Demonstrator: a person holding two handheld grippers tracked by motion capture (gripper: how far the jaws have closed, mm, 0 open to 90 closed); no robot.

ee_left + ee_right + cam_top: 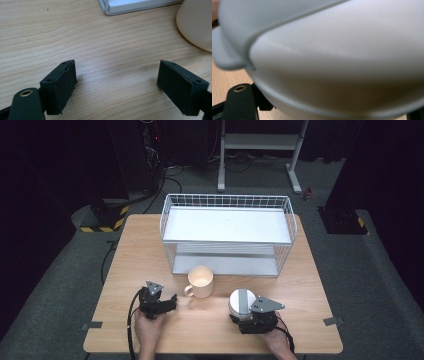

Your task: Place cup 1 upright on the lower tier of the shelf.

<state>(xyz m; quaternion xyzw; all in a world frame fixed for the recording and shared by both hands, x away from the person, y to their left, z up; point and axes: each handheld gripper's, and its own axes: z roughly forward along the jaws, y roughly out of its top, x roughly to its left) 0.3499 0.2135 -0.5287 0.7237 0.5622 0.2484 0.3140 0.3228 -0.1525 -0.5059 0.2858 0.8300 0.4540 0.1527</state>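
Note:
A cream mug (pixel 201 281) stands upright on the wooden table (pixel 140 255), its handle turned to the left. My left gripper (pixel 172 302) rests on the table just left of the mug, pointing toward it. In the left gripper view its jaws (pixel 125 82) stand open over bare wood, with the mug (pixel 197 22) at the upper right. A round white lidded container (pixel 241 301) sits at the front right. My right gripper (pixel 243 312) is closed around it from the near side. Seen from the right gripper, the container (pixel 337 57) fills the gap between the jaws and hides the pads.
A white wire basket (pixel 227 197) with two shelf levels stands at the back of the table, just behind the mug. Its corner (pixel 130 6) shows at the top of the left gripper view. Dark floor, cables and a metal stand (pixel 260 142) lie beyond the table.

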